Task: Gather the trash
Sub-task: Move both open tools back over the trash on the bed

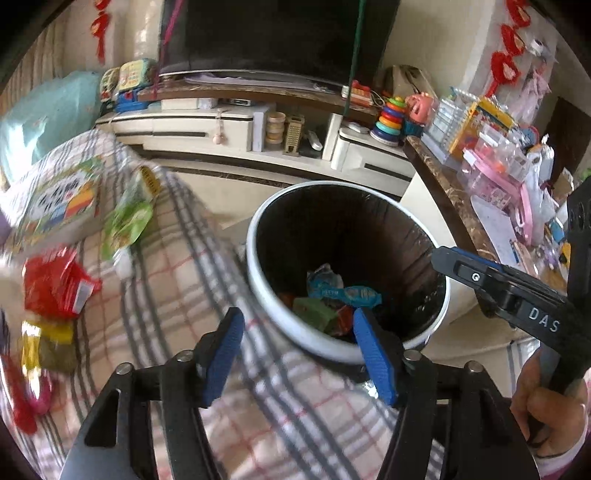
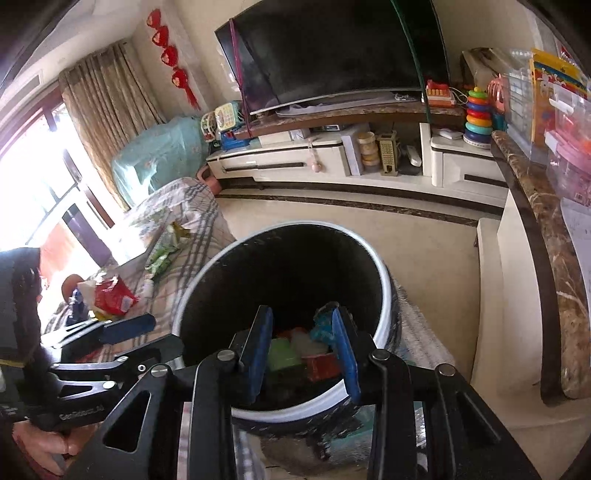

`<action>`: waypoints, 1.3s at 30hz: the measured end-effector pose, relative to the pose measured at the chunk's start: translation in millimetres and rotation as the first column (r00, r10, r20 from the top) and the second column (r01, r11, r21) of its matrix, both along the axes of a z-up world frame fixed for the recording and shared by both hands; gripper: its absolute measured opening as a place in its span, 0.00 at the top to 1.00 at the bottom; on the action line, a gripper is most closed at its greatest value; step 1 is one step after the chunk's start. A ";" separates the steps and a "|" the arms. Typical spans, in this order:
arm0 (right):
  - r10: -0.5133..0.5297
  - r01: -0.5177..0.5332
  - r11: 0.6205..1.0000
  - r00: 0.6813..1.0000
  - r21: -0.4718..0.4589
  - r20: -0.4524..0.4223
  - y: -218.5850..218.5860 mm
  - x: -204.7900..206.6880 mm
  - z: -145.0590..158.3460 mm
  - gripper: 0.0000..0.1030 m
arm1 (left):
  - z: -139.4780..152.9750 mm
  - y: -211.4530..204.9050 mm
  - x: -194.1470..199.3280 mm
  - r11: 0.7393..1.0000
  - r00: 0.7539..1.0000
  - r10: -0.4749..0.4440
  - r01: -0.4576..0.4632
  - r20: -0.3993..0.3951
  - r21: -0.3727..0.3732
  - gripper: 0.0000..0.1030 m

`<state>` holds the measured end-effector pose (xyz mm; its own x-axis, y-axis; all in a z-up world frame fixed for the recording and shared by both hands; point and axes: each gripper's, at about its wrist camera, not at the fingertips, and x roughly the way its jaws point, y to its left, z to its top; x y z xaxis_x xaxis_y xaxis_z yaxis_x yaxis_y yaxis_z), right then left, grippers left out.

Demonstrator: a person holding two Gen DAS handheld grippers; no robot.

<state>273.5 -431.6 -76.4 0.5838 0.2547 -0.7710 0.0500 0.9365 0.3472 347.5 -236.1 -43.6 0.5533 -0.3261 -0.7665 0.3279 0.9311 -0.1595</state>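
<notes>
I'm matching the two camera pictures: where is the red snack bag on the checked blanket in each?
Left wrist view: the red snack bag lies at the left edge, left of the trash bin.
Right wrist view: lower left, again left of the bin.
Shared landmark: the television.

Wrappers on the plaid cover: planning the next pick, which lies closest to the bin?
The green wrapper, near the cover's edge facing the bin. The red wrapper and yellow wrapper lie farther out from it.
</notes>
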 end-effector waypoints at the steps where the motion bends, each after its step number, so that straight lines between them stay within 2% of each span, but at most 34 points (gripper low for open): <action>1: 0.003 -0.003 1.000 1.000 0.008 0.005 2.4 -3.0 1.5 0.65 | -0.9 5.4 -5.7 1.000 1.000 0.004 -0.004 0.000 -0.007 0.38; 10: 0.078 -0.079 0.993 0.997 0.093 0.012 51.3 -30.2 5.1 0.61 | -6.8 74.1 -62.1 0.990 0.991 0.125 -0.127 -0.041 -0.057 0.37; 12: 0.100 -0.101 0.989 0.995 0.110 0.014 64.7 -35.5 4.3 0.52 | -6.5 88.7 -74.3 0.986 0.987 0.156 -0.158 -0.043 -0.056 0.37; 14: 0.116 -0.117 0.986 0.993 0.120 0.014 76.9 -39.4 2.7 0.37 | -4.7 103.8 -85.2 0.981 0.982 0.185 -0.187 -0.043 -0.051 0.36; 16: 0.141 -0.142 0.980 0.990 0.137 0.013 91.3 -42.4 0.9 0.32 | -3.3 117.6 -95.6 0.976 0.977 0.210 -0.212 -0.044 -0.053 0.35; 18: 0.159 -0.159 0.977 0.987 0.143 0.014 102.8 -46.0 -0.2 0.30 | -1.6 133.7 -106.1 0.967 0.969 0.243 -0.246 -0.050 -0.061 0.34; 23: 0.201 -0.199 0.966 0.980 0.168 0.006 132.7 -50.6 -3.0 0.12 | -1.5 169.9 -130.4 0.944 0.945 0.321 -0.325 -0.062 -0.063 0.34; 25: 0.202 -0.197 0.965 0.979 0.174 -0.012 142.5 -50.8 -4.9 0.09 | -1.8 182.1 -136.4 0.932 0.934 0.350 -0.355 -0.073 -0.068 0.34; 31: 0.231 -0.223 0.959 0.973 0.175 -0.027 166.6 -49.9 -9.5 0.08 | -0.3 212.4 -151.7 0.899 0.901 0.424 -0.432 -0.094 -0.077 0.32; 39: 0.252 -0.251 0.954 0.968 0.165 0.010 188.9 -49.2 -14.1 0.08 | 6.4 231.7 -154.6 0.875 0.879 0.465 -0.475 -0.109 -0.095 0.32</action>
